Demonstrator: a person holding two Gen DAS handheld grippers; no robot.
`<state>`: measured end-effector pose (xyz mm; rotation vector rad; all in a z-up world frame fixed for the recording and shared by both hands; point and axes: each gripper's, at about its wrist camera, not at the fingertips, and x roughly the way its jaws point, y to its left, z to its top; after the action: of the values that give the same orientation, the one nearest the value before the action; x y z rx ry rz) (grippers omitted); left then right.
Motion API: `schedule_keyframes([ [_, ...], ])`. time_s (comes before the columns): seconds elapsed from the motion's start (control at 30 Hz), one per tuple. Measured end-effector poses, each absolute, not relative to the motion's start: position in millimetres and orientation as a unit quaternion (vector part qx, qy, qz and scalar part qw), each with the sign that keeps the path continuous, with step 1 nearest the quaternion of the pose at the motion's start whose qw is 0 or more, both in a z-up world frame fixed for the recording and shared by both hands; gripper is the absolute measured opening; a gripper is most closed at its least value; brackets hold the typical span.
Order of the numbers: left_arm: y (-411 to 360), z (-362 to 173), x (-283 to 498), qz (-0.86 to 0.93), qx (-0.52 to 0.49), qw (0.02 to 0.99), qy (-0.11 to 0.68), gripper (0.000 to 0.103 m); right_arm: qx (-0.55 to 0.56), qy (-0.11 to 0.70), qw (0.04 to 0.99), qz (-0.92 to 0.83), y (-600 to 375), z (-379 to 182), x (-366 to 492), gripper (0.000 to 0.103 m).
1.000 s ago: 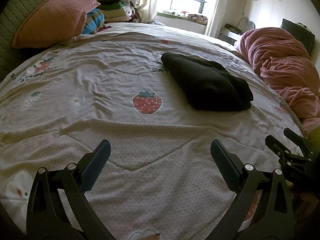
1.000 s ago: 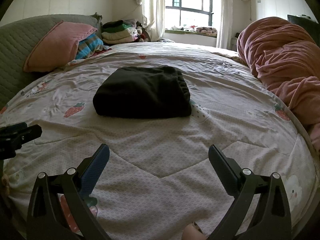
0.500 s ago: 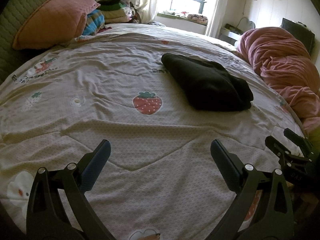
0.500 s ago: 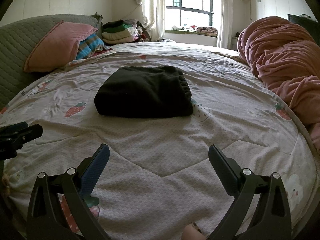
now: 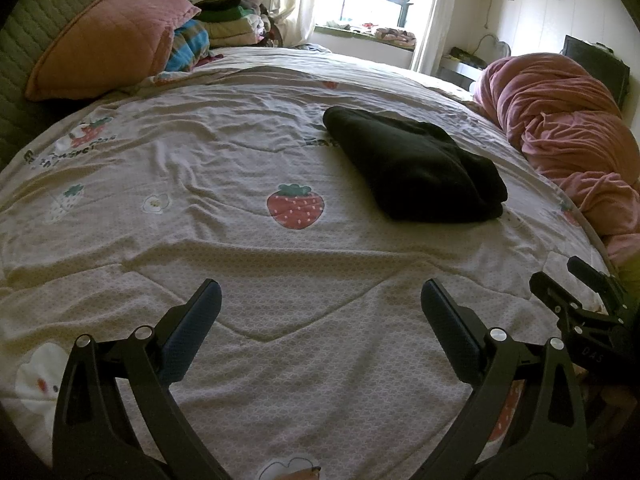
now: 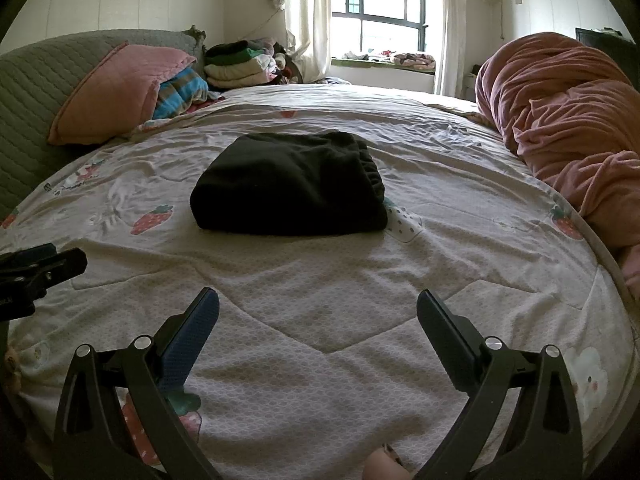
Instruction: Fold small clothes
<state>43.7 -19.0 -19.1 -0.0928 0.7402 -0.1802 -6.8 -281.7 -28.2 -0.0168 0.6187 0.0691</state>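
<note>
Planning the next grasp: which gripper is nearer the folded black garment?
Right, slightly. The right gripper faces the folded black garment straight ahead; the left gripper sits off to its left, with the garment ahead-right.

Bare quilt (image 6: 320, 288) lies ahead; pink duvet (image 6: 568, 120) crowds its right edge.

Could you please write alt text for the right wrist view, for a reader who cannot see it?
A folded black garment lies in the middle of a strawberry-print bedspread, ahead of the open, empty right gripper. The left gripper shows at the left edge, a crumpled pink duvet on the right.
</note>
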Motion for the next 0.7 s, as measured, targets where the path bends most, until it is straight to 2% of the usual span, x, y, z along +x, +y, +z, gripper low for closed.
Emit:
schedule_keyframes([
  [0.47, -15, -30, 51, -0.072, -0.042, 0.917, 0.389, 0.094, 0.009, 0.301, 0.954, -0.013, -286, -26, -15, 0.098],
  [0.6, -3, -24, 54, -0.056, -0.058, 0.920, 0.384, 0.094, 0.069, 0.300, 0.948, -0.082, -341, -14, -24, 0.098],
  [0.7, 43, -16, 73, -0.017, -0.100, 0.913, 0.396, 0.094, 0.107, 0.291, 0.932, -0.186, -411, -7, -43, 0.098],
])
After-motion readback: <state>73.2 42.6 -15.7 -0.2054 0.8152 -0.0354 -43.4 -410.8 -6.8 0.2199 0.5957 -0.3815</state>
